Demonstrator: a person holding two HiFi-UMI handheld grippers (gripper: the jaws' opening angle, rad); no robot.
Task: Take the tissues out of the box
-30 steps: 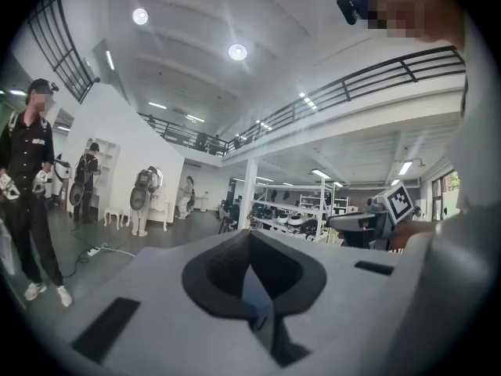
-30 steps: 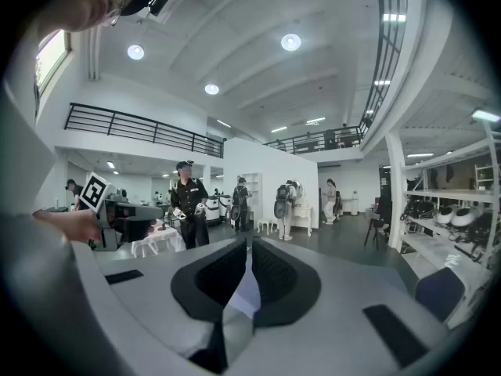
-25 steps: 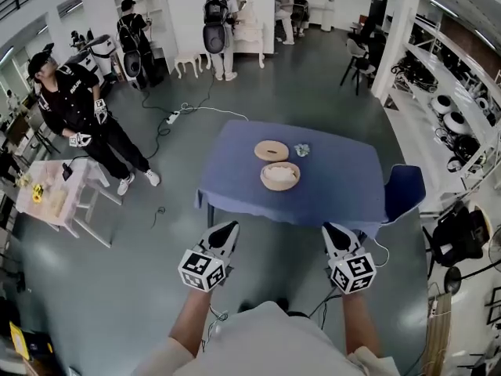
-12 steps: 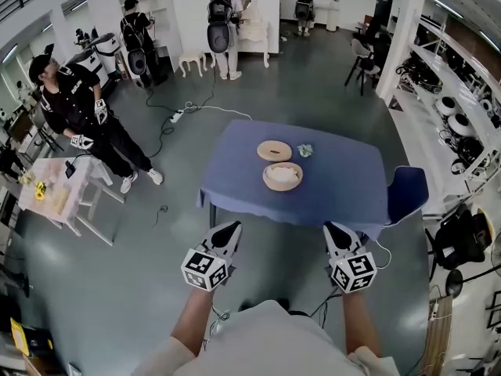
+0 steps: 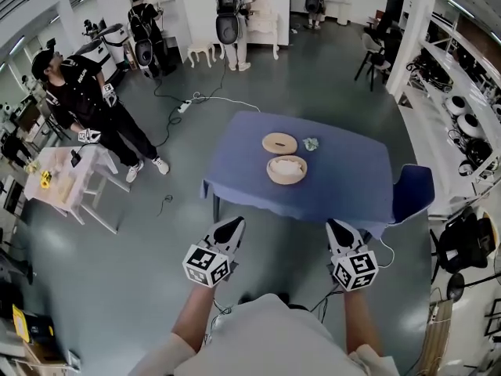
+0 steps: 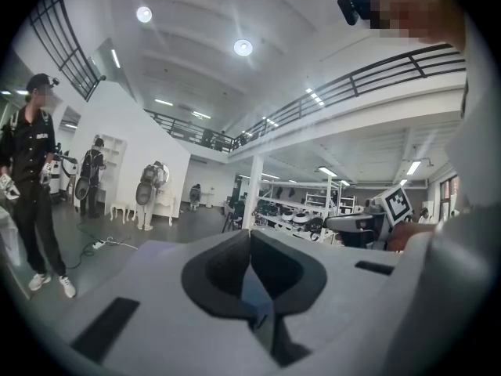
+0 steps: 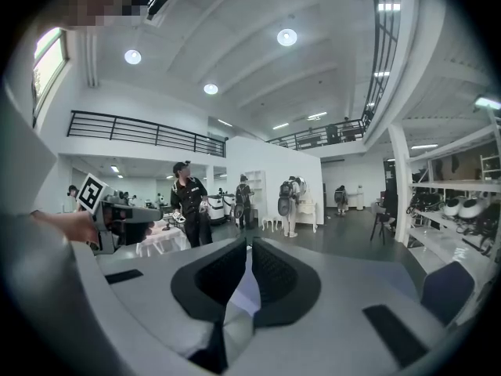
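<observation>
A round wooden box [image 5: 286, 169] with white tissue inside stands on the blue-clothed table [image 5: 344, 186] ahead of me. Its flat round lid [image 5: 279, 143] lies just behind it, and a small crumpled pale-green wad [image 5: 311, 143] sits beside the lid. My left gripper [image 5: 232, 225] [image 6: 250, 237] and my right gripper [image 5: 337, 227] [image 7: 248, 245] are held low in front of my body, short of the table's near edge. Both have their jaws together with nothing between them. Each gripper view looks out over the room, not at the box.
A blue chair [image 5: 411, 190] stands at the table's right end. A person in black [image 5: 86, 104] stands at the left by a small white table [image 5: 66, 182]. More people stand at the back by white shelves. A cable and power strip [image 5: 185, 106] lie on the floor. Racks line the right wall.
The table and box have slid slightly lower and to the right in the head view, and the back of the room sits lower too. Both grippers stay shut, almost in the same place.
</observation>
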